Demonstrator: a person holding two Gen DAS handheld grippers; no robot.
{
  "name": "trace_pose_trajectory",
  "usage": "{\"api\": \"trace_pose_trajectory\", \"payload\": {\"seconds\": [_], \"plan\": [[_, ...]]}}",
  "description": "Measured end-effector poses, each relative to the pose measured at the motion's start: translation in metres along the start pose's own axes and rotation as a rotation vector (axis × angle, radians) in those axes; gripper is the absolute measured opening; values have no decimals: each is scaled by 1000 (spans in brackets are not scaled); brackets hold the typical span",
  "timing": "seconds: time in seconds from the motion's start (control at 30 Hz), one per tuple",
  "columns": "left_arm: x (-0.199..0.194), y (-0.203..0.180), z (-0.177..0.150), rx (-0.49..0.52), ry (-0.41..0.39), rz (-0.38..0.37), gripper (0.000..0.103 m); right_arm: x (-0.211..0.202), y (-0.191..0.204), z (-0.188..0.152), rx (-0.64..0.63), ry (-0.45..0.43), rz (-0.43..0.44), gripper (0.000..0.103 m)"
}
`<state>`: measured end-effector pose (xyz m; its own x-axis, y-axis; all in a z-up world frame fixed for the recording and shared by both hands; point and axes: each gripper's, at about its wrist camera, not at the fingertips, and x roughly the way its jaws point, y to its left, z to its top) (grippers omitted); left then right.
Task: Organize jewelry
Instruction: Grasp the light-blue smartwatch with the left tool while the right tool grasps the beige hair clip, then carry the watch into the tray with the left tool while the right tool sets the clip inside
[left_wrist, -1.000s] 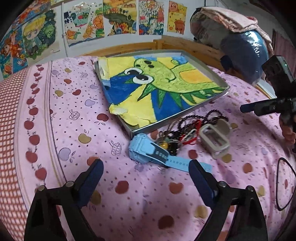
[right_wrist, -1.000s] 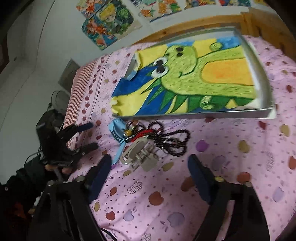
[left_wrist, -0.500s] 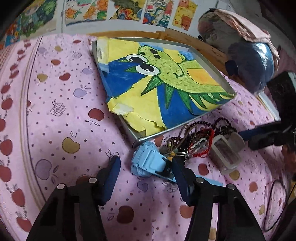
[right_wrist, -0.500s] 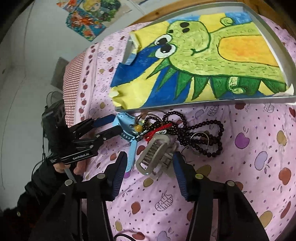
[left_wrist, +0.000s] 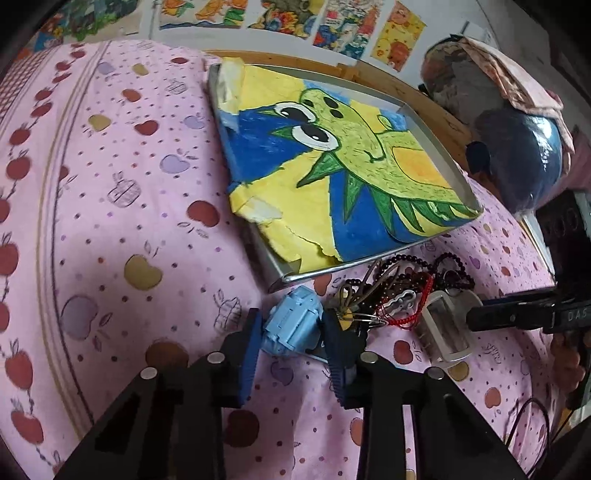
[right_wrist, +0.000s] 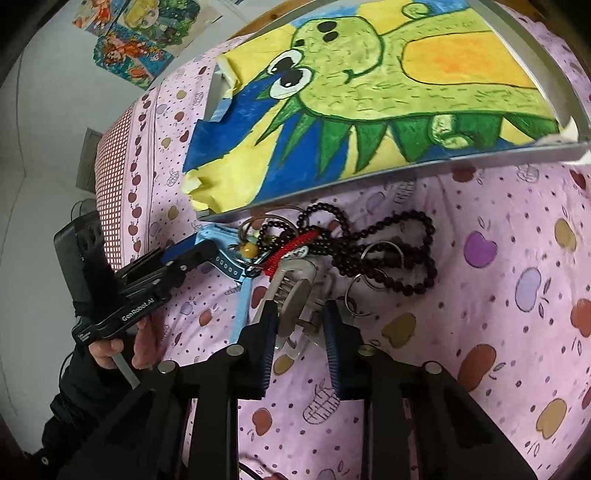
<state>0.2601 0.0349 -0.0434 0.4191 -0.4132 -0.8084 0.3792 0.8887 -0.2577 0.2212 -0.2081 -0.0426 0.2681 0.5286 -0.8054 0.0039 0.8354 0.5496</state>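
Left gripper (left_wrist: 291, 334) clamps chunky blue plastic watch (left_wrist: 293, 325); right gripper (right_wrist: 300, 332) clamps ridged translucent hair claw (right_wrist: 295, 295)

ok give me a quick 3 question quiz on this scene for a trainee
1. True or false: the blue watch lies inside the tray.
2. Which thing sits between the right gripper's fingers? A) the bead string B) the hair clip C) a key ring
3. Fill in: the left gripper has its fingers on either side of the ____.

Key
1. False: it lies on the pink sheet, just outside the tray's near corner.
2. B
3. Blue watch
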Motion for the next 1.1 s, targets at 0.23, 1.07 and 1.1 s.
{"api": "trace_pose_trajectory", "payload": {"seconds": [0.23,1.07,1.1], "plan": [[-22,-11,-14,8,-51,57,28,-9,-3,-7,-27,-46,-8,4],[-93,-54,34,40,-336,191,27,-102,0,22,-134,-343,-51,4],[-90,-52,41,33,-346,203,27,-105,-2,29,-137,-363,-69,4]]}}
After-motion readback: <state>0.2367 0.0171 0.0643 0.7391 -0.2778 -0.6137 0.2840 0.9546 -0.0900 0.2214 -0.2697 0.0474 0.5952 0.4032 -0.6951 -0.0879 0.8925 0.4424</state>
